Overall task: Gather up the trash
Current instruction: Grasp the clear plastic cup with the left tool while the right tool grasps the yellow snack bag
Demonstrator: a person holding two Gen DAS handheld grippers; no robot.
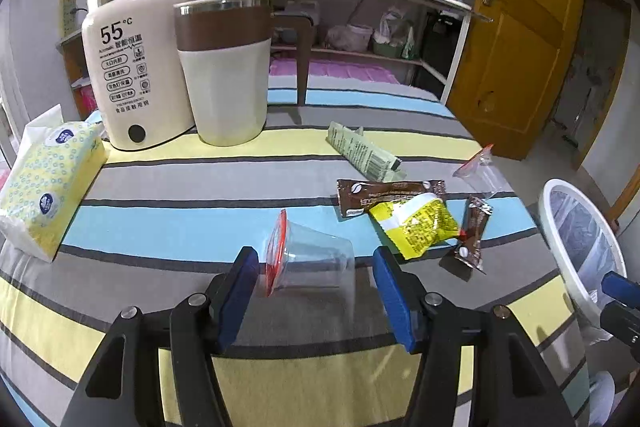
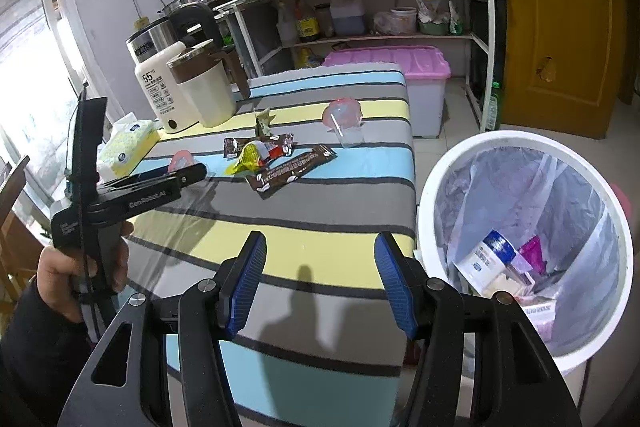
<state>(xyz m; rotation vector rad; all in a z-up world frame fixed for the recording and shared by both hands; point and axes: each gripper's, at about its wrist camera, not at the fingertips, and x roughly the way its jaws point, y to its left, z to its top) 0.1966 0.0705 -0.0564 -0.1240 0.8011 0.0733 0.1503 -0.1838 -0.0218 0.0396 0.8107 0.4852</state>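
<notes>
At nine o'clock we are seeing a tissue pack (image 1: pixel 44 187) lying on the striped table (image 1: pixel 200 187). Our left gripper (image 1: pixel 316 291) is hovering with its blue pads spread, a clear plastic cup (image 1: pixel 312 259) lying on its side between them, untouched. Toward two o'clock, wrappers (image 1: pixel 416 223) are lying scattered. Our right gripper (image 2: pixel 320 283) is gaping empty over the table edge, the white bin (image 2: pixel 532 239) sitting at three o'clock.
</notes>
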